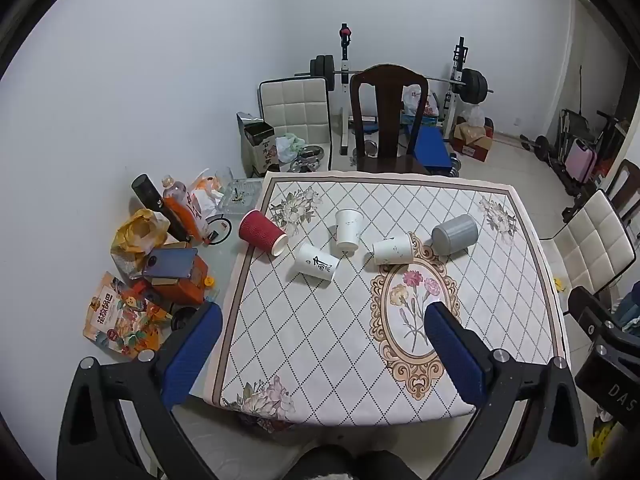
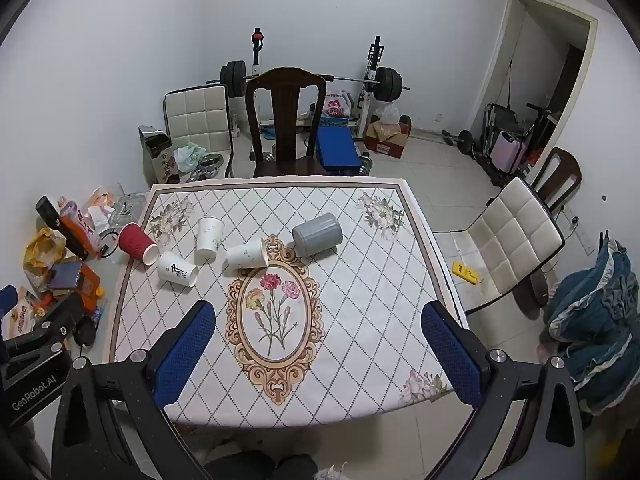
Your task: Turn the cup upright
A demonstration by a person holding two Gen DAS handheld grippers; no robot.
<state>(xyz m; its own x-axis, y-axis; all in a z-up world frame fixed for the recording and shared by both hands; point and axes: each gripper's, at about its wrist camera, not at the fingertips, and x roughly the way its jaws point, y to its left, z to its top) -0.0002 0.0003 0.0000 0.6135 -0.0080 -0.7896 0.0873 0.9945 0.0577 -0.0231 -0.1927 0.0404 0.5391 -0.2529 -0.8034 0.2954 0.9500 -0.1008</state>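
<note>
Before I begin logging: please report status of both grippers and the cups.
Left gripper open, empty; right gripper open, empty. Five cups lying tipped on the tablecloth, red cup to grey cup. Nothing in the way.

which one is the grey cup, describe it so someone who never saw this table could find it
Start at the floral tablecloth with the oval flower medallion in its middle. Five cups lie in a row across the far half; the grey cup is at the right end, just beyond the medallion's upper right edge, next to a white cup. It is the only grey, ribbed one, and looks wider than the rest.
</note>
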